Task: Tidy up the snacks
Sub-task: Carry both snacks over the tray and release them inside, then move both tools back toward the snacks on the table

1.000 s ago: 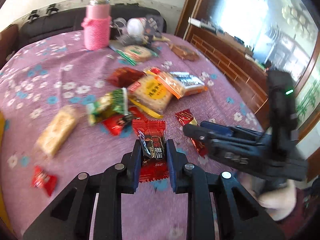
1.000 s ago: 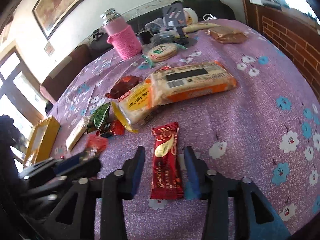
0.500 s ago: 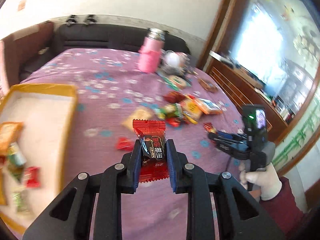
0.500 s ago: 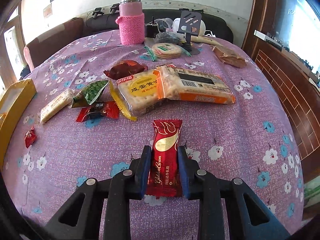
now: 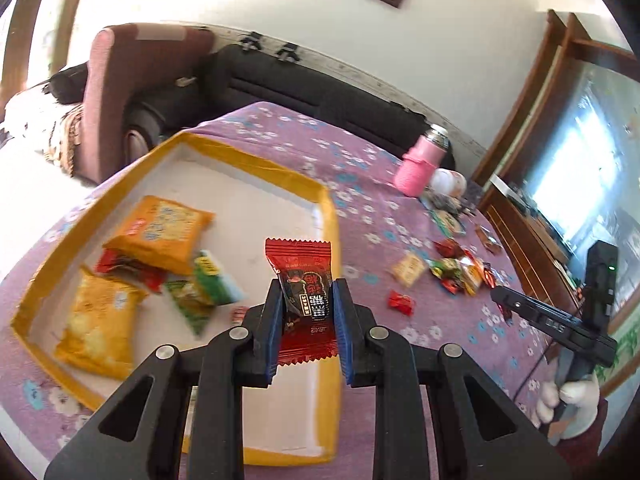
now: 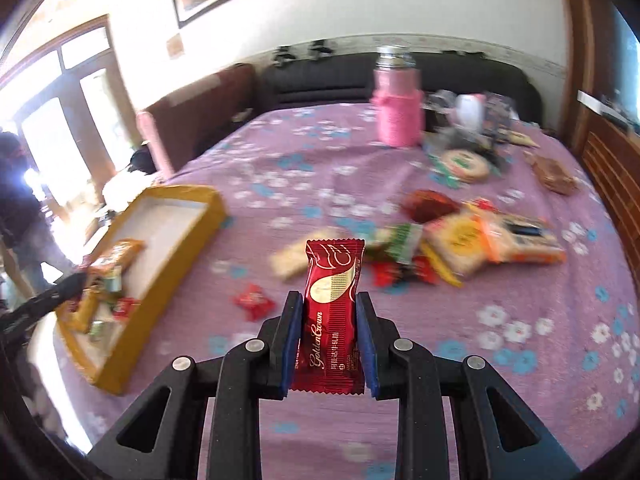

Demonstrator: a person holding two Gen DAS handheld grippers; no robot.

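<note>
Gripping a red candy (image 5: 305, 292) in the left tool (image 5: 306, 312), over the yellow tray's (image 5: 334, 240) near rim. Clamped in the right tool (image 6: 329, 336): a red wafer bar (image 6: 331, 308), above the purple worktop (image 6: 520, 288). Between bar and tray, one loose red sweet (image 6: 254, 301). Only in the left view: orange packs (image 5: 160, 232) lying inside the tray. Clearer from the right: biscuit packs (image 6: 480, 240), pink bottle (image 6: 398, 108).
</note>
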